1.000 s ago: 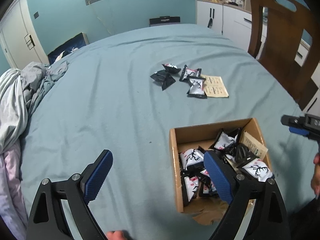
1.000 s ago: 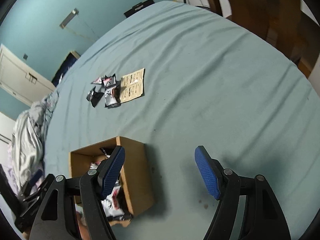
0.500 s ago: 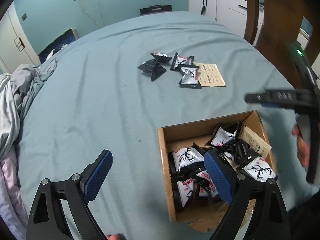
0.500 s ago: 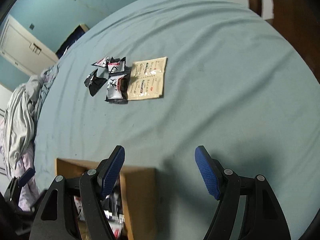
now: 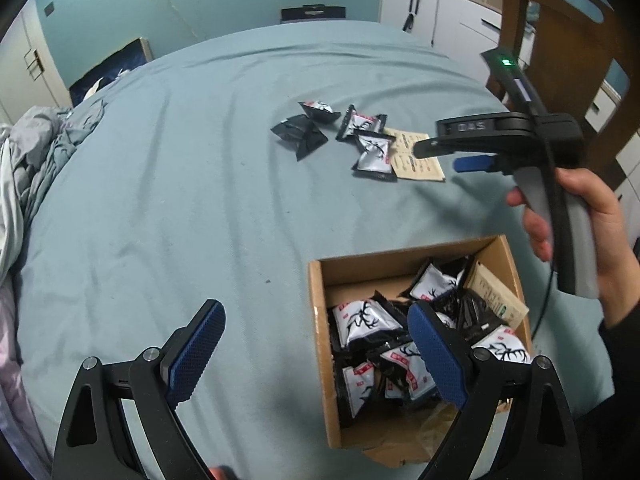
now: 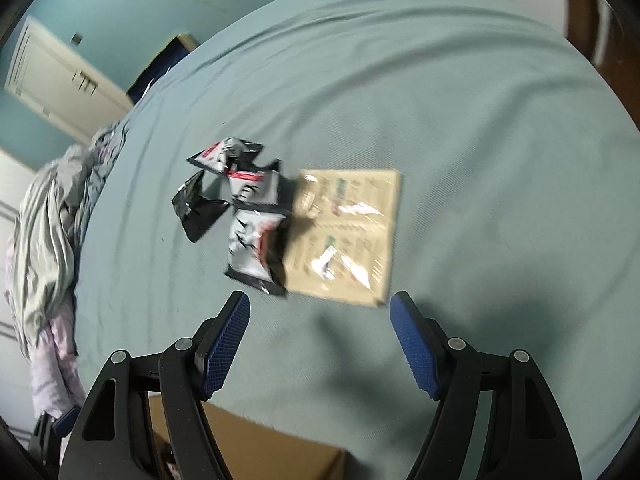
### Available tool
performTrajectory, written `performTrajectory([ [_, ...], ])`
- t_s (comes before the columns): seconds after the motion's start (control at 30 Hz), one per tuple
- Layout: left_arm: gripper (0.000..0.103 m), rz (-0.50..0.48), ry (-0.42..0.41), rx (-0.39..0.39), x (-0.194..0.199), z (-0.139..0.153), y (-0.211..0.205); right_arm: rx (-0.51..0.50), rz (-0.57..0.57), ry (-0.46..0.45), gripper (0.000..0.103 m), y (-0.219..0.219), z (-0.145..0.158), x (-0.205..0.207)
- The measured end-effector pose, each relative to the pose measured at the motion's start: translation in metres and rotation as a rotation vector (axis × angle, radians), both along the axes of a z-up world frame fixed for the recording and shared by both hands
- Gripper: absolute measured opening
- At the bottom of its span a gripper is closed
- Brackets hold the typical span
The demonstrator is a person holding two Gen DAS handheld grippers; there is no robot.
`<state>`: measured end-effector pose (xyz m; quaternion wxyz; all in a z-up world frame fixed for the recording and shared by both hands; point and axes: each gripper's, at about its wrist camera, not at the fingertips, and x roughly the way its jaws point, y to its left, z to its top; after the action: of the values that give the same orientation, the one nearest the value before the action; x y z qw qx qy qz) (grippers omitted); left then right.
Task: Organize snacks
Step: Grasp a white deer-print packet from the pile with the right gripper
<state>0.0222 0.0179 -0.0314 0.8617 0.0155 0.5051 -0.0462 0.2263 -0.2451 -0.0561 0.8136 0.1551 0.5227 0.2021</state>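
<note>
The right gripper (image 6: 320,340), jaws wide and empty, hangs over the blue-sheeted bed (image 5: 180,200) just short of the loose snack packets (image 6: 252,236) at its middle; the left gripper (image 5: 316,356) gapes empty beside the cardboard box (image 5: 320,340). Best to take the nearest packet, pinching its puffed body, not the flat tan sachet (image 6: 348,236)

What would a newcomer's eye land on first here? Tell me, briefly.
The open cardboard box near the left gripper, crammed with black-and-white snack packets. Then the small cluster of loose packets beside a tan sachet sheet mid-table on the blue-green cloth, with the open, empty right gripper just short of them.
</note>
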Motion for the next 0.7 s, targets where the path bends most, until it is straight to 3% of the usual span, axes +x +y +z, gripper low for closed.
performTrajectory([
  [0.13, 0.094, 0.039, 0.007, -0.039, 0.004, 0.0, 0.012, -0.035, 0.062, 0.0, 0.072, 0.024, -0.003, 0.02],
  [0.4, 0.094, 0.11, 0.063, -0.118, 0.015, -0.012, 0.031, -0.205, 0.159, -0.05, 0.072, 0.079, -0.018, 0.04],
  [0.53, 0.094, 0.122, 0.068, -0.139, 0.018, -0.016, 0.031, -0.089, 0.177, -0.056, 0.072, 0.08, -0.014, 0.049],
  [0.7, 0.094, 0.09, 0.063, -0.066, 0.027, -0.018, 0.021, -0.11, 0.215, -0.025, 0.072, 0.093, -0.025, 0.06],
])
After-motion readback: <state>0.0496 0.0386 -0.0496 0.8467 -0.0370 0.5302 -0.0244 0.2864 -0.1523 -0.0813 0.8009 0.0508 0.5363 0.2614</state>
